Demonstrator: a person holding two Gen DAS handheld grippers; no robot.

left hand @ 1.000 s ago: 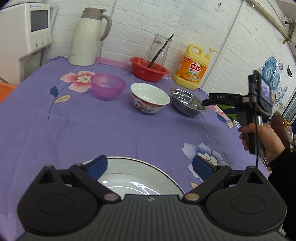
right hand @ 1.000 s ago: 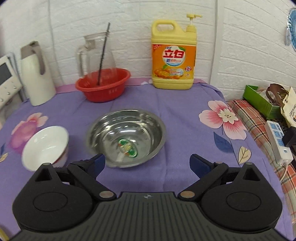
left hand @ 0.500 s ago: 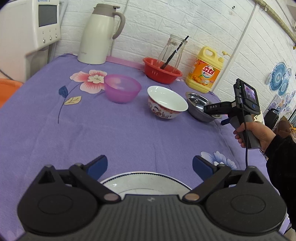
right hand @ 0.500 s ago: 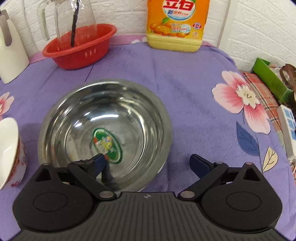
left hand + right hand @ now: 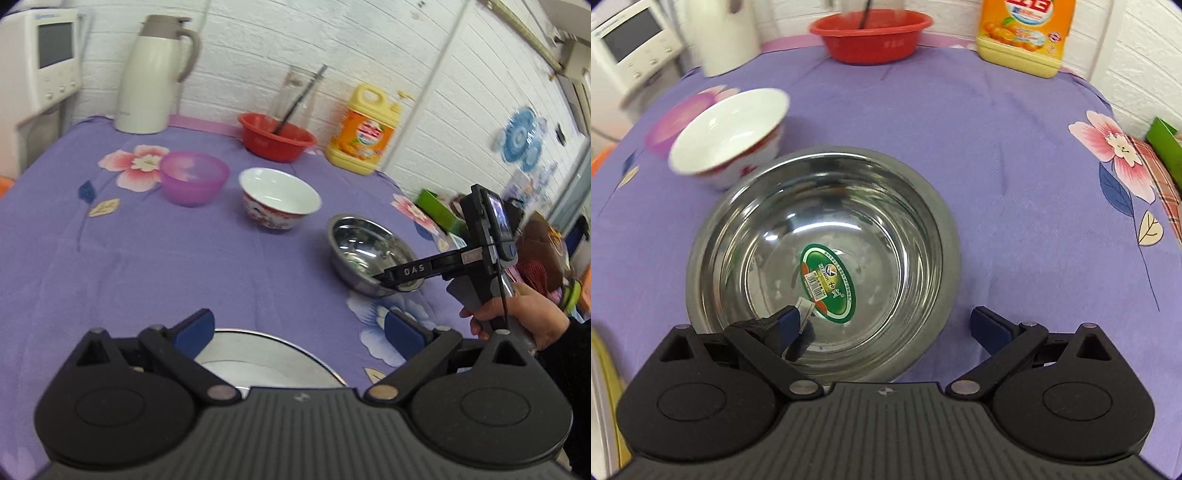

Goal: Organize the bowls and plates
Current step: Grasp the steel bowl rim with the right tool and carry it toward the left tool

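Steel bowl (image 5: 827, 258) sits on the purple floral tablecloth (image 5: 1015, 166) right under your right gripper (image 5: 886, 321), whose jaws are spread wide: the left finger dips inside the bowl, close to the green sticker (image 5: 829, 282) on its bottom, while the right finger hangs outside, past the rim, so the near wall stands between the two and nothing is gripped. In the left wrist view you can see that same gripper reaching over the near rim of the bowl (image 5: 369, 247), with your right hand (image 5: 524, 317) wrapped round its handle. Just beyond the steel bowl, up and to the left in the right wrist view, stands the white bowl (image 5: 731, 133) with a red pattern; I cannot tell whether the two touch. A pink plastic bowl (image 5: 194, 177) stands further left, near the white one but apart from it. Your left gripper (image 5: 299, 330) also has its jaws parted and carries nothing; it hovers over the far edge of a white plate (image 5: 266, 363), which lies at the near side of the table between the fingers and partly hidden by the gripper body. At the back stand a cream thermos jug (image 5: 155, 74), a red basin (image 5: 275, 136) and a yellow detergent bottle (image 5: 364, 131).
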